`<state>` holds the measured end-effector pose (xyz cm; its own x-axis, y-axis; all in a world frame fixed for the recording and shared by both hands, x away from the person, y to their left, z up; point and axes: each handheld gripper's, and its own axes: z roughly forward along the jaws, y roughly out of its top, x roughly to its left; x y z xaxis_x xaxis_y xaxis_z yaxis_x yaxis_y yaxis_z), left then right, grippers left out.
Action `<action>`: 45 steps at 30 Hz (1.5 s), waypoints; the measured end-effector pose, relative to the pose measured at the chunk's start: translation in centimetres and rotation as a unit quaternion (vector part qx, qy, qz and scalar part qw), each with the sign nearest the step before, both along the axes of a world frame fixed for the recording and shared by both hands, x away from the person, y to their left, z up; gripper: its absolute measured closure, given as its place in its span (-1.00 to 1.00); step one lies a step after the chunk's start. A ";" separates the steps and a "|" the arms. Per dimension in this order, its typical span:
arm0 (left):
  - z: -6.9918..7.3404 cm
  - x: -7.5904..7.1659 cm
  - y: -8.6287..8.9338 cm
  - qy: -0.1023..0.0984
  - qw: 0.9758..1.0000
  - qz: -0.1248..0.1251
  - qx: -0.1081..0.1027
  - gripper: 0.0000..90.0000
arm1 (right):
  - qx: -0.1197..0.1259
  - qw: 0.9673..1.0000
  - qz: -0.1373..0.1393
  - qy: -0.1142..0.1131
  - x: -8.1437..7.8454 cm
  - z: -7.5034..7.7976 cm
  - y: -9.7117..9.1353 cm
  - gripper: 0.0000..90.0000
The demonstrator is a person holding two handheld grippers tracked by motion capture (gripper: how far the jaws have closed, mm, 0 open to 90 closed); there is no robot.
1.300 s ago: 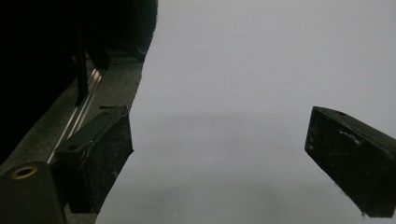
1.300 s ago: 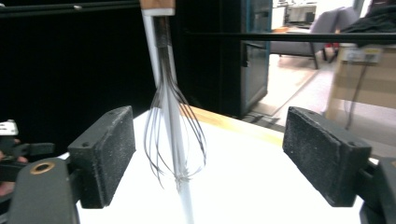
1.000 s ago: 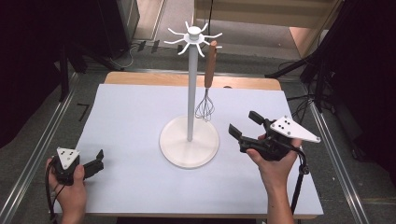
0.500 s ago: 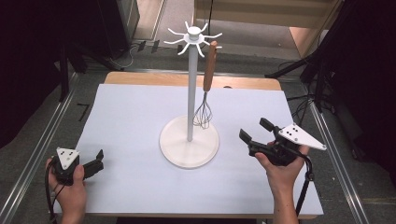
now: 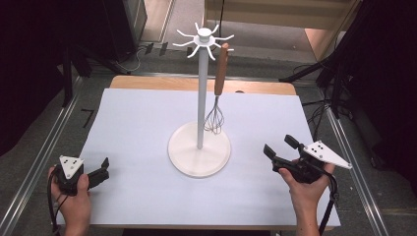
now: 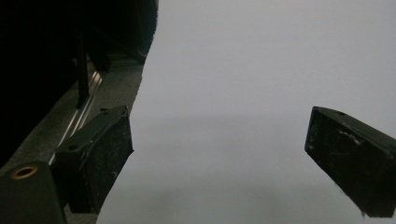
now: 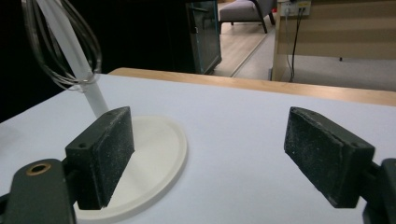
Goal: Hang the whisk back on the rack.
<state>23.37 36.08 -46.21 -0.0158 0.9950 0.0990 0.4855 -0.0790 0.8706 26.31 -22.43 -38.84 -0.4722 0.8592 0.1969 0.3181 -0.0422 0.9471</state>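
A whisk (image 5: 215, 118) with a brown wooden handle hangs from one arm of a white hook stand (image 5: 199, 93) at the middle of a table (image 5: 137, 123) covered in pale grey-white, its wire head down just above the stand's round base (image 5: 189, 160) and close beside the pole. At the near right, a person's hand grips the right gripper (image 5: 281, 149), which sits low over the table surface, well apart from the stand and pointed up and to the left towards it. Its jaws stand wide apart and grip nothing — in the right gripper view the bare tabletop runs between the two black pads (image 7: 107, 149), the edge of the white base (image 7: 154, 163) lies behind the left pad, and the whisk's wire loops (image 7: 65, 46) hang at the top left corner beside the pole, outside the gap and farther off than the jaws reach. At the near left corner, the other hand holds the left gripper (image 5: 101, 173) low at the table's edge, far from the stand. The left gripper view looks along its jaws, which are likewise spread wide and empty, with plain table surface (image 6: 243, 93) between them and the dark floor and a metal rail (image 6: 86, 105) beyond the table's edge at the left. A grey three-cornered plate with black dots rides on top of each gripper in the high view.
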 end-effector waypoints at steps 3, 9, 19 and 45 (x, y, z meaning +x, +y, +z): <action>0.0 0.0 0.0 -0.002 1.000 -0.002 -0.002 -0.82 | -0.004 1.000 -0.008 0.005 -0.1 -0.5 -0.5 -0.63; 0.0 -0.1 0.0 -0.003 1.000 -0.002 -0.002 -0.82 | -0.006 1.000 -0.021 0.008 -0.2 -1.3 -1.2 -0.63; 0.0 -0.1 0.0 -0.006 1.000 -0.002 0.000 -0.82 | -0.009 0.999 -0.040 0.028 -0.6 -3.8 -2.6 -0.62; 0.0 -0.1 0.2 -0.007 1.000 -0.002 -0.010 -0.82 | -0.015 0.992 -0.101 0.069 -2.0 -8.8 -6.1 -0.59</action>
